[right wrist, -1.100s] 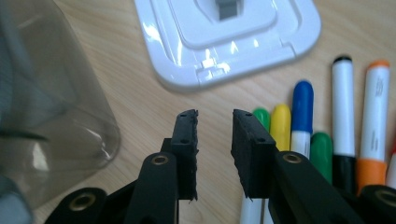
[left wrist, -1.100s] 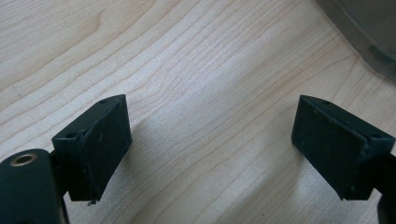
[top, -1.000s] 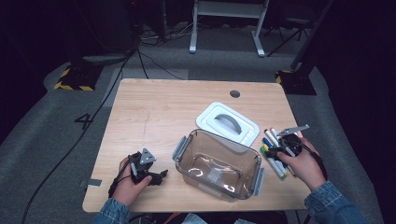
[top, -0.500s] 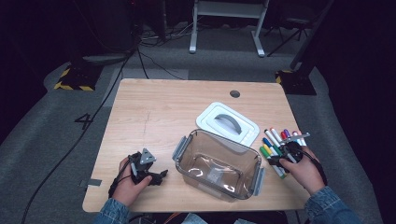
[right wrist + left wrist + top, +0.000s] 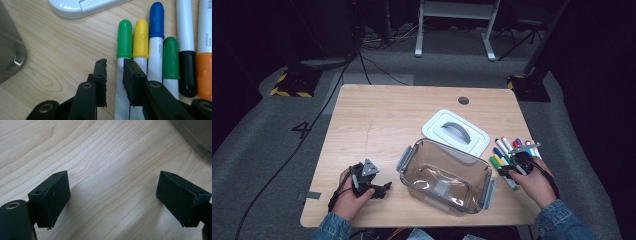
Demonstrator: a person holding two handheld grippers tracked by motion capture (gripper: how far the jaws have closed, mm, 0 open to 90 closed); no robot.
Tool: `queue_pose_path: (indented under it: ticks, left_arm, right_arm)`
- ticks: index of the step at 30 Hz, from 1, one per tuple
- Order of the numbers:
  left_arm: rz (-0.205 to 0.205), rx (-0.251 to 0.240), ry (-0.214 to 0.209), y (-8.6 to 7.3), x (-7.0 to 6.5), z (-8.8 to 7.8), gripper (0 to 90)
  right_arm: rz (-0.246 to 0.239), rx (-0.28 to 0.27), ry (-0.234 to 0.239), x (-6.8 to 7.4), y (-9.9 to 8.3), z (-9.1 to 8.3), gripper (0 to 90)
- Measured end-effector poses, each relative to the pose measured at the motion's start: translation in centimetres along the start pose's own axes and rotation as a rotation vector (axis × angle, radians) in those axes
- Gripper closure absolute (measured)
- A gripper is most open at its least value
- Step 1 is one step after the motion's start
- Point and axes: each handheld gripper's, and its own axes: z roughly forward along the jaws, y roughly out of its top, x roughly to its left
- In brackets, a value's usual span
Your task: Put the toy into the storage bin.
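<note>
Markers (image 5: 512, 155) lie in a row on the wooden surface (image 5: 377, 120) right of the clear container (image 5: 444, 176). Right gripper (image 5: 115, 75) straddles the light-green-capped marker (image 5: 124, 45), jaws narrowly apart around its white barrel. Left gripper (image 5: 112, 195) rests low, jaws wide apart over bare wood.

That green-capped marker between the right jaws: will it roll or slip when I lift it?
Probably stiff and light: the green-capped marker looks like a hard plastic tube. Its smooth white barrel may slip in the right gripper, which straddles it narrowly. Being round, it could roll, though the yellow-capped marker alongside should check that.
</note>
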Motion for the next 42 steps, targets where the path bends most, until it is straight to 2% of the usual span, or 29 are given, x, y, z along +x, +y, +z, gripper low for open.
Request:
queue_pose_path:
  ticks: [6, 10, 19, 25, 34, 42]
  left_arm:
    - [0.0, 0.0, 0.0, 0.0, 0.0, 0.0, 12.4]
    - [0.0, 0.0, 0.0, 0.0, 0.0, 0.0, 12.4]
    - [0.0, 0.0, 0.0, 0.0, 0.0, 0.0, 12.4]
    - [0.0, 0.0, 0.0, 0.0, 0.0, 0.0, 12.4]
    - [0.0, 0.0, 0.0, 0.0, 0.0, 0.0, 12.4]
    - [0.0, 0.0, 0.0, 0.0, 0.0, 0.0, 12.4]
  right_arm:
    - [-0.012, 0.001, -0.008, 0.2, 0.0, 0.0, 72.5]
    - [-0.04, 0.006, -0.042, 0.2, -0.1, 0.1, 71.6]
    - [-0.04, 0.045, -0.022, 0.3, -0.4, 1.2, 76.0]
    - [-0.048, 0.043, -0.024, 0.4, -0.3, 1.2, 76.9]
    - [-0.029, -0.032, 0.003, 0.5, 1.4, -2.3, 76.8]
    - [-0.063, -0.106, 0.016, 1.9, 3.6, -6.0, 76.8]
